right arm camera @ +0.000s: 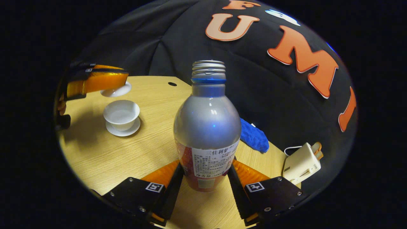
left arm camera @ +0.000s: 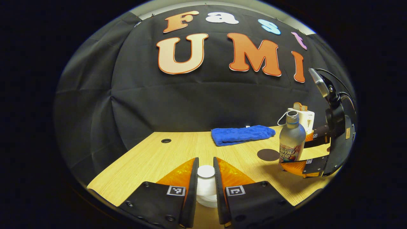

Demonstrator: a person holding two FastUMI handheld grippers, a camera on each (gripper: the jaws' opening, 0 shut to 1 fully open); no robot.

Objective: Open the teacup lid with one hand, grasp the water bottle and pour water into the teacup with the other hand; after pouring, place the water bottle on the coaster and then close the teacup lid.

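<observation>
The left gripper (left arm camera: 206, 186) is clamped on the white teacup lid (left arm camera: 206, 171): both fingers press the lid's knob from either side, and the lid is held clear of the teacup. In the right gripper view the same lid (right arm camera: 117, 90) appears as a shallow white disc under the orange fingers of the left gripper (right arm camera: 95, 81), up and behind the teacup (right arm camera: 121, 115).

The teacup stands uncovered on its white saucer (right arm camera: 123, 130) on the wooden table (right arm camera: 105, 159). Whether it contains water cannot be determined.

The right gripper (right arm camera: 206, 178) is clenched on the water bottle (right arm camera: 207, 127). Both fingers press the lower, labelled part of the body. The bottle is upright, uncapped, with its threaded neck exposed. In the left gripper view, the bottle (left arm camera: 292, 140) is held by the right gripper (left arm camera: 302, 152) just beside the dark round coaster (left arm camera: 268, 155). Whether its base touches the table cannot be determined. The coaster carries nothing.

Relative to the bottle:
- The teacup is well apart, towards the left gripper.
- A folded blue towel (left arm camera: 242, 134) lies behind the coaster, near the booth wall.
- A white toaster (left arm camera: 304, 118) holding a slice of bread (left arm camera: 300, 106) stands just behind the bottle.
</observation>
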